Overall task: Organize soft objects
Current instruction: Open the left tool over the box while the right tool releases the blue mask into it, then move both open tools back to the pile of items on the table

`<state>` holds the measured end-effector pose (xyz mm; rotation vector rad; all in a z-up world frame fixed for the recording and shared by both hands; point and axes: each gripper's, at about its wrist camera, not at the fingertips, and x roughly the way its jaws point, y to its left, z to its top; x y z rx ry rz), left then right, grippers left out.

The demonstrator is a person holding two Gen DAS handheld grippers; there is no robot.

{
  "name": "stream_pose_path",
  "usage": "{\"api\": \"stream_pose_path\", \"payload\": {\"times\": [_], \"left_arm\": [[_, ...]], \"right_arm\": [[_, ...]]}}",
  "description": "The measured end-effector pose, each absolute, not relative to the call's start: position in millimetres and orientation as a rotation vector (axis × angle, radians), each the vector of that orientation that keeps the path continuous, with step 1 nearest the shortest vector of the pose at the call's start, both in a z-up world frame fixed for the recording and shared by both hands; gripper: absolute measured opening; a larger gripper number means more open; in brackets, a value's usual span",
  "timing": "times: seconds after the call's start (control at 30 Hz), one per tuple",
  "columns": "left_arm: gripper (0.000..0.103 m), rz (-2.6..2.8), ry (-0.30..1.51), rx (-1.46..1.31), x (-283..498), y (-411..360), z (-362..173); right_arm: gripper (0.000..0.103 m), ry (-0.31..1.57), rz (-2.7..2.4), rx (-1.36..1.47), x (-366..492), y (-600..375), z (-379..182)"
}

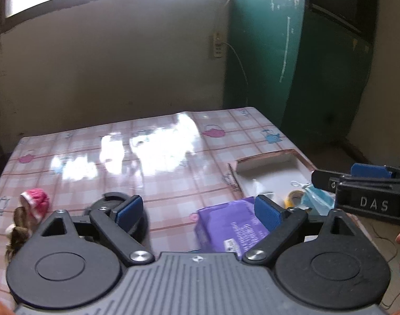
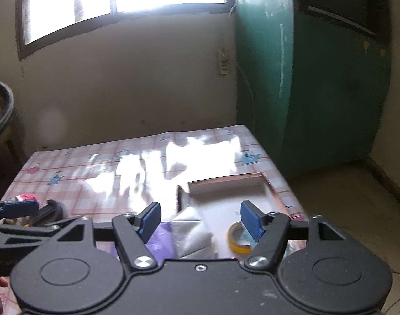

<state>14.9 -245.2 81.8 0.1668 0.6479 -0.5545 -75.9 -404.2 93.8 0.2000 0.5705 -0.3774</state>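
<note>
While both hovered low:
Table [image 1: 152,141]: far half glossy, bare to its edges.
Purple pack [image 1: 234,223]: flat, beside box [image 1: 268,168].
Left claw [image 1: 198,210]: wide open, empty.
Right claw [image 2: 200,219]: wide open, empty.

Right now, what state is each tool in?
Left tool: open, holding nothing.
Right tool: open, holding nothing.

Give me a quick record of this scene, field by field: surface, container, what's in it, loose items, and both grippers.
surface: table with pink checked cloth
container: open cardboard box, table's right side
in box: yellow tape roll, blue face mask
purple packet: by the box's near left corner
left side: pink-and-white soft item, black round object
left gripper: open, empty
right gripper: open, empty
</note>
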Motion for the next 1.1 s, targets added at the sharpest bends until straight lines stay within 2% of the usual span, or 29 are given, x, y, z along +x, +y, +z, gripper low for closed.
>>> {"api": "stream_pose_path", "payload": {"times": [1.1], "left_arm": [[0.095, -0.362, 0.667, 0.113, 24, -138, 77]], "right_arm": [[0.079, 0.62, -0.198, 0.124, -27, -289, 85]]}}
